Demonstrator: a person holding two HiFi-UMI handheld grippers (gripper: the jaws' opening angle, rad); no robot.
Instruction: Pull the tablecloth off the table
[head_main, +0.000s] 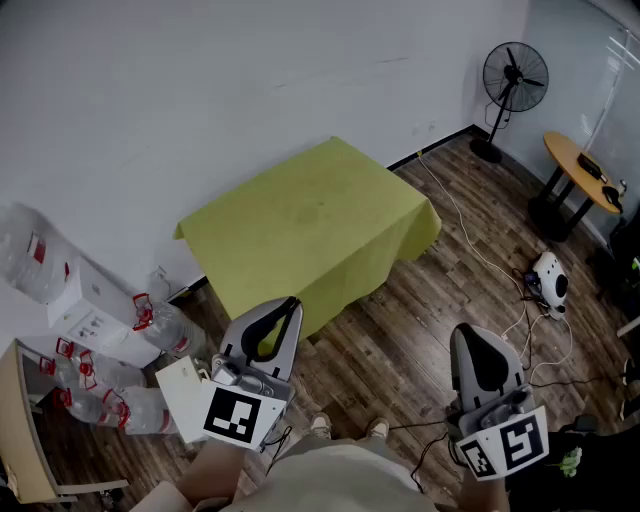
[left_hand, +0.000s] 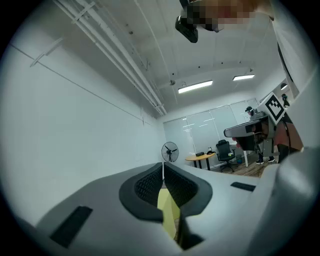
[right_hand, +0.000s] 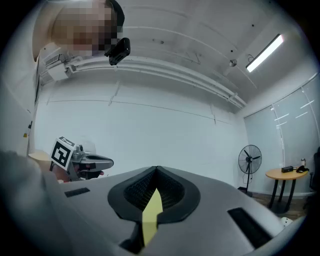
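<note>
A yellow-green tablecloth (head_main: 310, 220) covers a small table against the white wall, hanging over its front and right edges. My left gripper (head_main: 289, 304) is held level in front of the table's near left corner, short of the cloth, jaws shut on nothing. My right gripper (head_main: 469, 336) is also shut and empty, over the wood floor to the right of the table. In the left gripper view the left gripper (left_hand: 163, 167) shows only a sliver of tablecloth (left_hand: 169, 216) behind the closed jaws. The right gripper (right_hand: 156, 172) shows the same sliver of tablecloth (right_hand: 151, 216).
Several water bottles (head_main: 95, 395) and white boxes (head_main: 85, 310) lie on the floor left of the table. A standing fan (head_main: 513, 80) and a round wooden table (head_main: 580, 168) are at the far right. A cable (head_main: 470, 245) and a white device (head_main: 550, 280) lie on the floor.
</note>
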